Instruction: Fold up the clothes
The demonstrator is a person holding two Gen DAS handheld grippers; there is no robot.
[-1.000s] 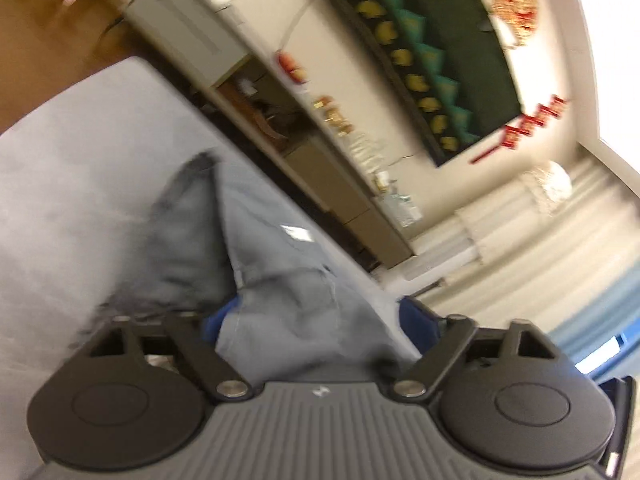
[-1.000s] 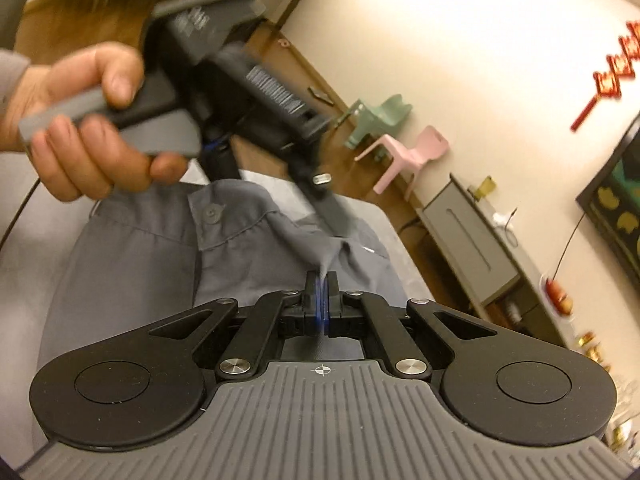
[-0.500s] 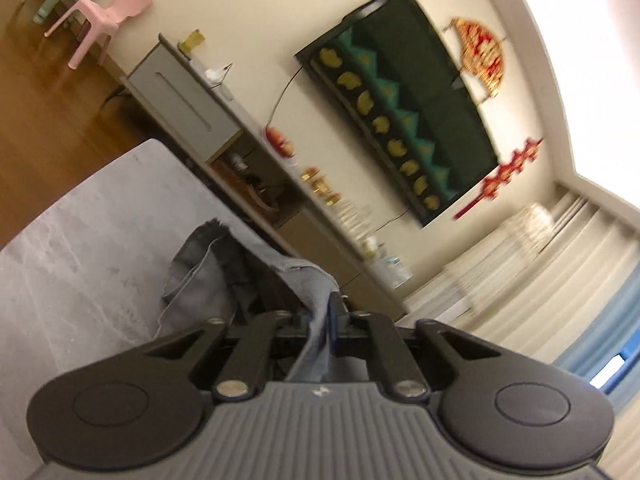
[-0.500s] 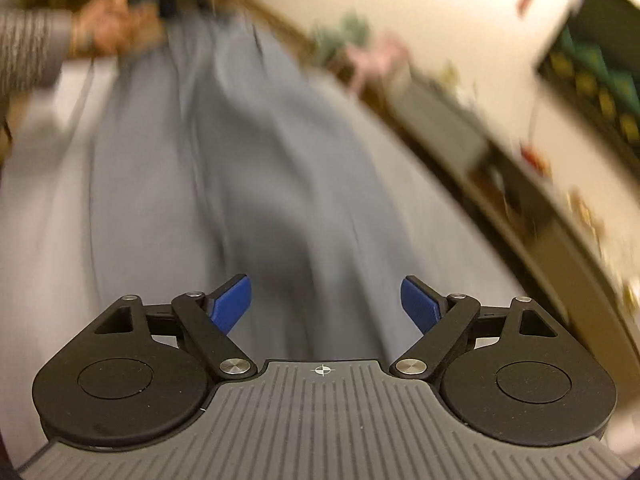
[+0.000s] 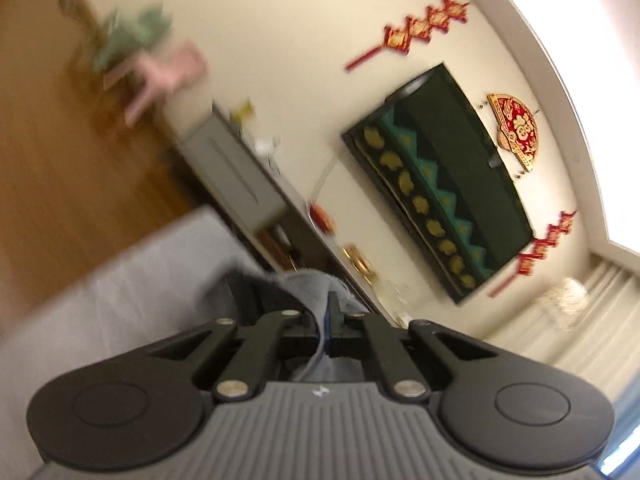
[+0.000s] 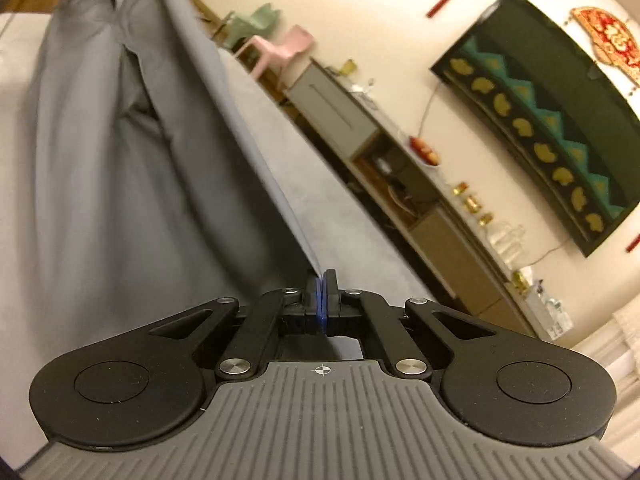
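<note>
A grey garment (image 6: pixel 120 140) hangs stretched between my two grippers above a light grey table (image 6: pixel 320 184). My right gripper (image 6: pixel 321 280) is shut on one edge of the garment; the taut edge runs up and away to the top left. My left gripper (image 5: pixel 328 308) is shut on another bunched part of the garment (image 5: pixel 304 284), which drapes over its fingers. The far hand and gripper show only as a sliver at the top left of the right wrist view.
A long low cabinet (image 6: pixel 400 168) with small items stands along the wall behind the table. A dark framed screen (image 6: pixel 552 120) and red decorations hang above it. Pink and green small chairs (image 6: pixel 280 44) stand on the wooden floor (image 5: pixel 60 168).
My left gripper closed on the garment and lifted it. My right gripper let go, opened, moved along the cloth and shut on a far edge, pulling the garment out long.
</note>
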